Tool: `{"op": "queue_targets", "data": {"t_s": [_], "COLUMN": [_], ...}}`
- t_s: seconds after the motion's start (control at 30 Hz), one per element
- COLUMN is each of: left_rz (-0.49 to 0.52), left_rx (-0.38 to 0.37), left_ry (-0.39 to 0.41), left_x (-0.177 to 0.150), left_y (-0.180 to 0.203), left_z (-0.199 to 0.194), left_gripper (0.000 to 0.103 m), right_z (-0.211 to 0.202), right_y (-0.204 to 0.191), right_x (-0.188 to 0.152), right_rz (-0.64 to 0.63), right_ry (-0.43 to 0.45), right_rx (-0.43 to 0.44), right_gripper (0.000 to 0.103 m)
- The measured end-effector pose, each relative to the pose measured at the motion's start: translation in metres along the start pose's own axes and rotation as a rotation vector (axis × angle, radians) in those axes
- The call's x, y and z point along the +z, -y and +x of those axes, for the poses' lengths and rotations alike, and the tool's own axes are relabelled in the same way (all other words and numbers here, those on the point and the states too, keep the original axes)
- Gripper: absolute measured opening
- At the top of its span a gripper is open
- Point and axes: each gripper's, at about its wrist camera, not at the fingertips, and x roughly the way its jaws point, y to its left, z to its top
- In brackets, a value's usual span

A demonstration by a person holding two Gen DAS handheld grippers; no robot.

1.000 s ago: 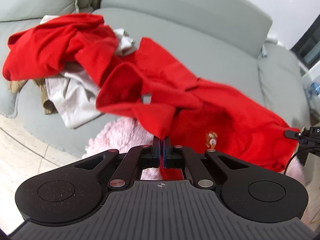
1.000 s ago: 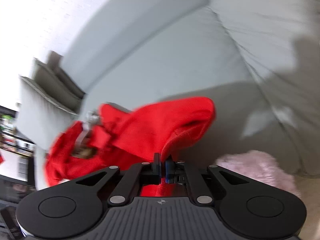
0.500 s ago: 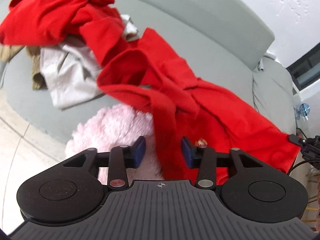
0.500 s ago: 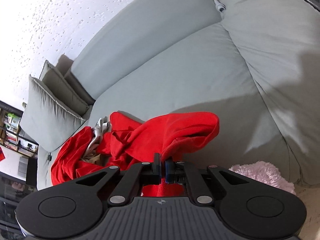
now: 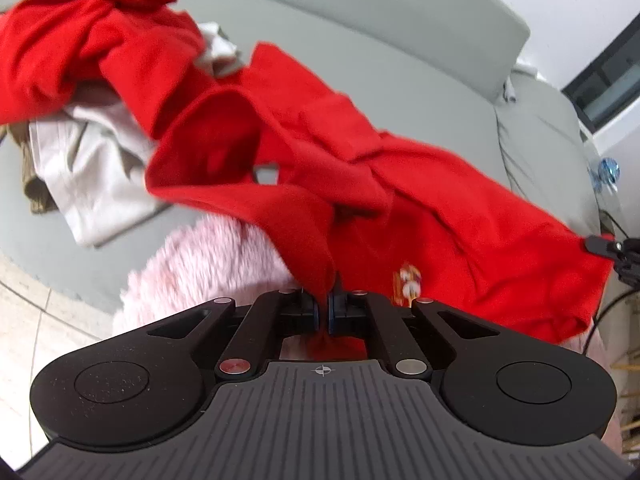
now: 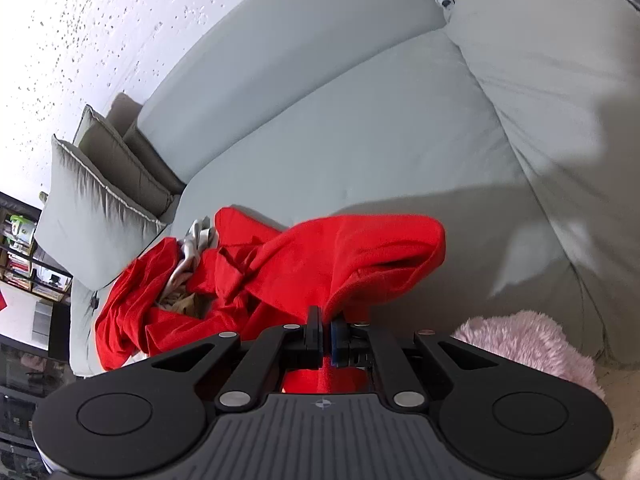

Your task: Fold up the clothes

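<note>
A red garment [image 5: 440,216] with a small printed emblem [image 5: 408,284] hangs stretched over the front of a grey sofa [image 5: 380,40]. My left gripper [image 5: 323,308] has its jaws closing, and the pads press on a hanging fold of this red cloth. My right gripper [image 6: 326,332] is shut on another edge of the red garment [image 6: 328,256], which bunches up just beyond its fingers. At the right edge of the left wrist view a black fingertip [image 5: 600,245] pinches the garment's far corner.
A pile lies on the sofa seat: another red garment [image 5: 80,40], a white one [image 5: 92,160] and a khaki one [image 5: 36,184]. A pink fluffy mat [image 5: 208,264] lies below the sofa front on the tiled floor [image 5: 36,344]. Grey cushions [image 6: 100,208] lean at the sofa's far end.
My left gripper opened, letting the red cloth go, sank a little and shut again on a hanging fold. The right gripper stayed shut on its edge.
</note>
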Motion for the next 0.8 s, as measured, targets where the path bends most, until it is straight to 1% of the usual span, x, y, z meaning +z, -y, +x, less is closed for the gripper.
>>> {"op": "queue_targets", "data": {"t_s": [0.07,0.23,0.4,0.43,0.47,0.5,0.57,0.67,0.73,0.8], "left_rz": [-0.017,-0.080,-0.140,-0.139,-0.129,-0.115,-0.117,-0.150,-0.171,-0.179], "left_rx": [-0.004,-0.025,-0.050,-0.046,-0.024,0.015,0.053,0.090,0.115,0.116], "left_ry": [0.001,0.048,0.144,0.152,0.162,0.164,0.158,0.162,0.166,0.166], "left_x": [-0.002,0.003,0.023,0.026,0.029,0.032,0.033,0.029,0.027,0.026], "left_y": [0.000,-0.001,0.000,0.000,0.000,-0.001,-0.006,-0.023,-0.035,-0.046], "left_z": [-0.004,-0.020,-0.055,-0.059,-0.064,-0.069,-0.073,-0.080,-0.083,-0.082], "left_gripper": [0.003,0.003,0.002,0.002,0.002,0.002,0.002,0.002,0.002,0.003], "right_z": [0.001,-0.005,-0.016,-0.019,-0.019,-0.017,-0.011,0.000,0.007,0.015], "right_y": [0.004,0.012,0.018,0.019,0.021,0.022,0.019,0.016,0.012,0.006], "right_x": [-0.004,-0.010,-0.010,-0.010,-0.011,-0.015,-0.027,-0.046,-0.055,-0.063], "right_rz": [0.012,0.027,0.039,0.045,0.054,0.059,0.056,0.052,0.051,0.050], "right_ry": [-0.010,0.003,0.025,0.026,0.019,0.001,-0.048,-0.119,-0.150,-0.179], "right_rx": [0.000,0.001,0.020,0.028,0.037,0.043,0.047,0.053,0.057,0.060], "right_gripper": [0.007,0.007,0.007,0.007,0.007,0.007,0.007,0.007,0.007,0.007]}}
